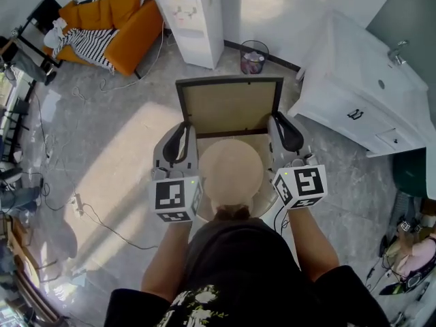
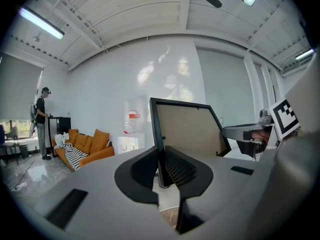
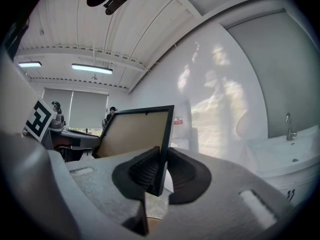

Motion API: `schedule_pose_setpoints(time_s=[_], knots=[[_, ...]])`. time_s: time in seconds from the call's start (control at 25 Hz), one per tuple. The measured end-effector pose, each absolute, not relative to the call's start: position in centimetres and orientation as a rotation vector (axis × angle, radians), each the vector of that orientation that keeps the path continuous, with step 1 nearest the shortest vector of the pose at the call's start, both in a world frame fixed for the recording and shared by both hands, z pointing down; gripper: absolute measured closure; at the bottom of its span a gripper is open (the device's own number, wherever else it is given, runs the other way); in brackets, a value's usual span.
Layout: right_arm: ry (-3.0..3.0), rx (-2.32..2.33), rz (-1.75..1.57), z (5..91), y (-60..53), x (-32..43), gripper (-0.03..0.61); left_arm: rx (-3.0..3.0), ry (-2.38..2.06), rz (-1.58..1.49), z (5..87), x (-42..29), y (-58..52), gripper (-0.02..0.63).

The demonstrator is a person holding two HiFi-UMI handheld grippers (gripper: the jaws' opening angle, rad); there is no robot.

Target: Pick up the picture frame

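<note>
The picture frame, black-rimmed with a tan backing, is held up in the air with its back towards me. My left gripper is shut on the frame's left rim, and my right gripper is shut on its right rim. In both gripper views the thin black edge stands pinched between the ribbed pads, with the tan backing spreading beyond. The frame hangs above the round wooden stool.
An orange sofa with a striped throw stands at the back left. A white water dispenser and a waste bin are behind; a white sink cabinet is at the right. Cables trail on the floor. A person stands far off.
</note>
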State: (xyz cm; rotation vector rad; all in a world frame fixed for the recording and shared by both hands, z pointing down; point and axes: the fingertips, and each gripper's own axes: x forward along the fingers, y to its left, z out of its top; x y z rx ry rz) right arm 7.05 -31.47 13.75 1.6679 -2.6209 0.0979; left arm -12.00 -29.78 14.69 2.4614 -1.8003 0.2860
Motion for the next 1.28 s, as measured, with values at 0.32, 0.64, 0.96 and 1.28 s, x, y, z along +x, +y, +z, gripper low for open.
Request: schedule_pose_setpoints(time_s=[0.32,0.64,0.96,1.28], knots=[[-2.696,1.698,-0.038,8.0,-31.6,6.8,0.535,2.55,-1.892,0.172,8.7,-12.2,-30.2,0.557],[-2.736,1.72,-0.193,2.9,-31.2,7.0,0.535,2.613,-1.922,0.053,4.1,-12.1,-30.1,0.557],[-2.781,1.723,-0.282,-1.2,-30.3,7.3,0.535,2.672,-1.959,-0.043,0.5,-11.8,-29.2,0.557],[-2.806,1.716,-0.347,-3.5,-29.7,7.1,0.537,2.692,-1.995,-0.073,-1.9,-12.0,-28.2,0.557]])
